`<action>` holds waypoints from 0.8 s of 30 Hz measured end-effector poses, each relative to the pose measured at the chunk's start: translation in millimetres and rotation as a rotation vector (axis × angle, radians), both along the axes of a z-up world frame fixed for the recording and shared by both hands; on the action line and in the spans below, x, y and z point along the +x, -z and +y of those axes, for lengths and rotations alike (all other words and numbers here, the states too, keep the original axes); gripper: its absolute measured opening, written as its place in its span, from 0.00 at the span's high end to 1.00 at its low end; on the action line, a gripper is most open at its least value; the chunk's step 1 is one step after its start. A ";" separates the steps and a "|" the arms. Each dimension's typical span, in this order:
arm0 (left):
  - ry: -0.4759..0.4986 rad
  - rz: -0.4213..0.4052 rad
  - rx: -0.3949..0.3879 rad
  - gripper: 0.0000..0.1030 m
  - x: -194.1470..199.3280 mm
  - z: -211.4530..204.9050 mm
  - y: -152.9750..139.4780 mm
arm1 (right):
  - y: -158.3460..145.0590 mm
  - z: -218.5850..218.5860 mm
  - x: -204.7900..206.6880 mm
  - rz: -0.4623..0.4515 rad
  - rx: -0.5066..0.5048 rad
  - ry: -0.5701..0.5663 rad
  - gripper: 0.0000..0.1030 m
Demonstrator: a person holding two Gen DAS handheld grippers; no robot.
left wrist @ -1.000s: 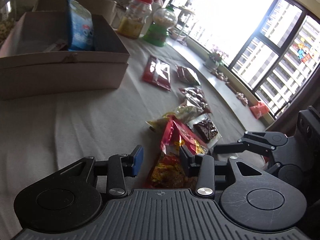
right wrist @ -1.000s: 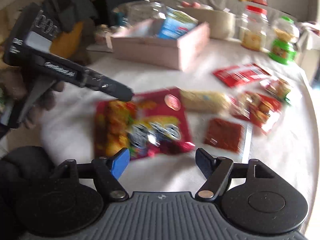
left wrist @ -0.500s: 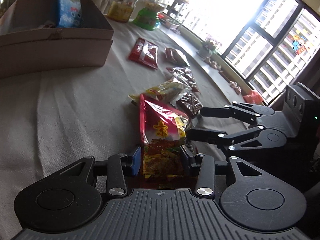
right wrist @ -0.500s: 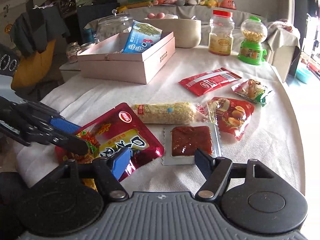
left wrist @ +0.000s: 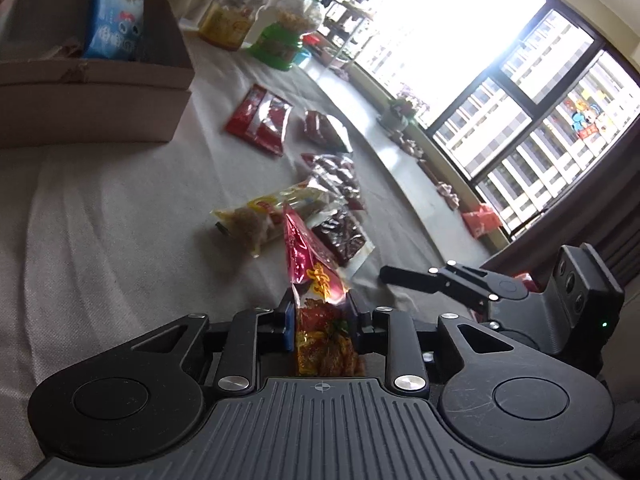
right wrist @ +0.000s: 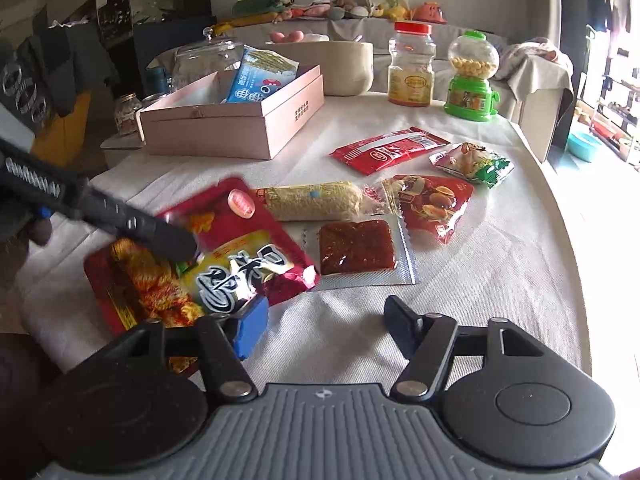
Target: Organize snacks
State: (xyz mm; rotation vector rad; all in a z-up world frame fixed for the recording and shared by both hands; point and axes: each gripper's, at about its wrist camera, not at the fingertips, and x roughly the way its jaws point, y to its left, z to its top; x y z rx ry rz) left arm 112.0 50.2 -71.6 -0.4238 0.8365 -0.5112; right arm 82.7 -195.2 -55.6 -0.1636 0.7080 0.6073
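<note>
At lower centre of the left wrist view, the left tool (left wrist: 320,316) has just been closing and now pinches the red foil snack bag (left wrist: 316,280) by one end, the bag standing on edge between its pads. Beyond it lie a yellow noodle tube (left wrist: 264,216) and a clear sauce sachet (left wrist: 340,236), both close against the bag. The right tool (right wrist: 320,320), lower centre of its own view, has just been narrowing yet stands apart with nothing between its pads; its blue pad sits just beside the bag's near edge. Further packets crowd the middle of the desk (right wrist: 500,280): a red sachet (right wrist: 392,148), a green-edged packet (right wrist: 476,160), a red nut bag (right wrist: 432,204). The pink cardboard box (right wrist: 224,136), upper left, holds a blue packet (right wrist: 256,80) upright. Bare white cloth lies open along the desk's curved right edge. A plastic jar (right wrist: 412,64) and a green candy dispenser (right wrist: 472,76) stand at the far edge.
</note>
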 end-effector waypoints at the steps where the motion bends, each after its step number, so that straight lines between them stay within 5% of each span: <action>1: 0.009 -0.016 0.003 0.73 -2.2 -5.3 -6.5 | -0.4 -0.1 -1.3 0.002 0.006 -0.005 0.43; 10: 0.021 -0.020 0.228 0.71 -4.2 -65.5 -14.6 | 2.8 -14.1 -13.4 -0.002 0.074 0.013 0.43; 24: 0.017 -0.007 0.282 0.76 -5.3 -77.9 -6.7 | 9.7 -25.0 -22.4 -0.034 0.098 0.018 0.30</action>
